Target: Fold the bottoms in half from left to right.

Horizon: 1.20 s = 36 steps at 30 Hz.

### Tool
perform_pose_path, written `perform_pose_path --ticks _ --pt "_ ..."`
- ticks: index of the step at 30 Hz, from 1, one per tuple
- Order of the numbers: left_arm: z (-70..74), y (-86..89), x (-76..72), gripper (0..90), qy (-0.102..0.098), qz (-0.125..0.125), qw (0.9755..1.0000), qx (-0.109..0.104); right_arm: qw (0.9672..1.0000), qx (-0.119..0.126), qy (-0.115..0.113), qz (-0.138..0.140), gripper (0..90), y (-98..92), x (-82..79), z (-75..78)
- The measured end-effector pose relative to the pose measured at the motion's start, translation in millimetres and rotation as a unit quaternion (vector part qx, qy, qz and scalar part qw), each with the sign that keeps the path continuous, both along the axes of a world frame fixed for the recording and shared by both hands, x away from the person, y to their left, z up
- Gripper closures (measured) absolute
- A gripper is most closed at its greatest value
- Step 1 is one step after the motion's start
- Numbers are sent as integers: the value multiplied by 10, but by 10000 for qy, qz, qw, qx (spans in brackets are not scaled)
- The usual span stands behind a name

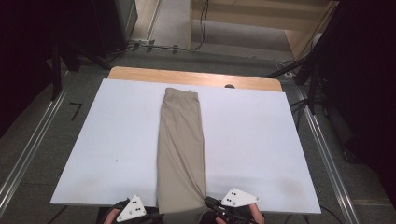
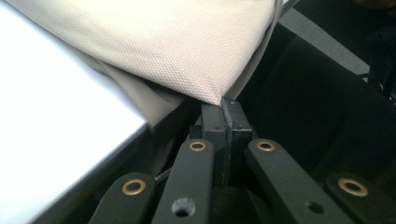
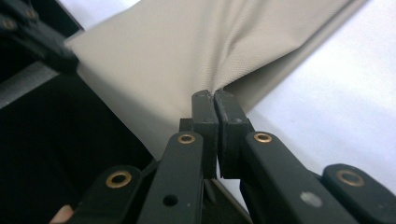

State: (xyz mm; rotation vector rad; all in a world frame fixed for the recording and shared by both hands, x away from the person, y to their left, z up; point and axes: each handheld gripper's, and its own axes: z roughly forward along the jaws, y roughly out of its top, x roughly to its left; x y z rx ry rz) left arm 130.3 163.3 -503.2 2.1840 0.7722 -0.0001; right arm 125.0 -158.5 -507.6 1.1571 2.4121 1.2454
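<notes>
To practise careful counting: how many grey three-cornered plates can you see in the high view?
2. One sits on the left gripper at the bottom edge, left of the beige cloth; the other on the right gripper, right of the cloth. None seems hidden.

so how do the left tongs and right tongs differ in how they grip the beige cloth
The left tongs pinch a bare corner tip of the beige cloth, while the right tongs bite into a bunched fold along its edge. At the left tongs the fabric lies smooth and taut; at the right tongs it gathers into creases. In the high view, the left tongs sit at the cloth's near left corner, the right tongs at its near right. Both are shut on the cloth at the white table's near edge.
</notes>
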Motion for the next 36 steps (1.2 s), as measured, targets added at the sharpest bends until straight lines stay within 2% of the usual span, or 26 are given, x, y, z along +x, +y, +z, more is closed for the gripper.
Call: perform_pose_path --ticks 3,4,5,6,7,8,9,10,11,12,14,16,18,19,21,22,24,26,27,28,29,30,31,32,34,36 --pt "29 74 23 900 59 -31 10000 7 10000 -40 36 56 859 24 -8 -5" --pt "-11 73 50 900 279 -288 9991 113 9999 -79 91 61 858 32 -4 -17" --pt "-50 66 60 900 368 -434 9981 245 9998 -146 111 54 813 36 1 -35" --pt "-94 65 60 895 312 -493 9974 429 9998 -156 111 31 753 37 0 -40" --pt "-115 64 59 839 211 -411 9979 463 9998 -183 65 0 673 39 0 -43" --pt "-103 62 67 681 116 -275 9990 336 9997 -248 -40 -76 592 45 0 -34" --pt "-60 64 75 529 -6 -125 9998 132 9994 -285 -148 -146 554 48 -3 -14" --pt "-5 75 86 476 -176 2 9998 -46 9992 -263 -231 -166 552 48 -3 10" --pt "51 87 99 476 -392 70 9991 -167 9992 -182 -309 -156 568 46 -3 36" --pt "93 90 120 489 -570 96 9979 -302 9991 -99 -391 -118 631 50 3 60" --pt "135 57 218 630 -668 -57 9959 -610 9987 17 -505 17 717 96 39 95" --pt "106 -34 341 776 -719 -71 9965 -429 9988 34 -481 111 790 176 113 89" --pt "7 -86 435 865 -535 -13 9984 -186 9986 -222 -453 125 823 263 195 33" --pt "-70 -87 457 890 -487 89 9988 28 9986 -327 -405 102 830 283 229 -5" --pt "-119 -27 461 900 -335 163 9992 -142 9989 -441 -179 4 831 259 265 -77" --pt "-107 6 465 900 -280 195 9993 -130 9985 -525 -125 -46 849 219 273 -110" --pt "-96 47 464 900 -303 170 9993 -111 9991 -395 -25 -141 850 92 264 -128" --pt "-96 81 472 879 -243 125 9994 -234 9983 -521 -1 -259 842 -16 255 -122" --pt "-81 84 475 811 -253 83 9992 -283 9988 -434 36 -243 810 -67 255 -122" --pt "-36 84 476 738 -357 42 9990 -271 9993 -288 60 -224 761 -111 260 -118" --pt "3 89 478 667 -459 37 9985 -311 9997 -144 16 -201 683 -155 268 -94" --pt "74 106 503 607 -553 15 9973 -479 9997 -79 -68 -209 614 -171 273 -72" --pt "117 120 532 529 -601 22 9966 -570 9992 -62 -208 -333 514 -180 286 -19" --pt "181 143 603 468 -649 24 9955 -697 9990 -51 -253 -367 433 -186 306 14" --pt "246 165 740 342 -580 31 9944 -885 9986 75 -290 -432 274 -197 377 101" --pt "307 161 889 210 -739 25 9937 -838 9983 150 -313 -474 150 -209 474 165"
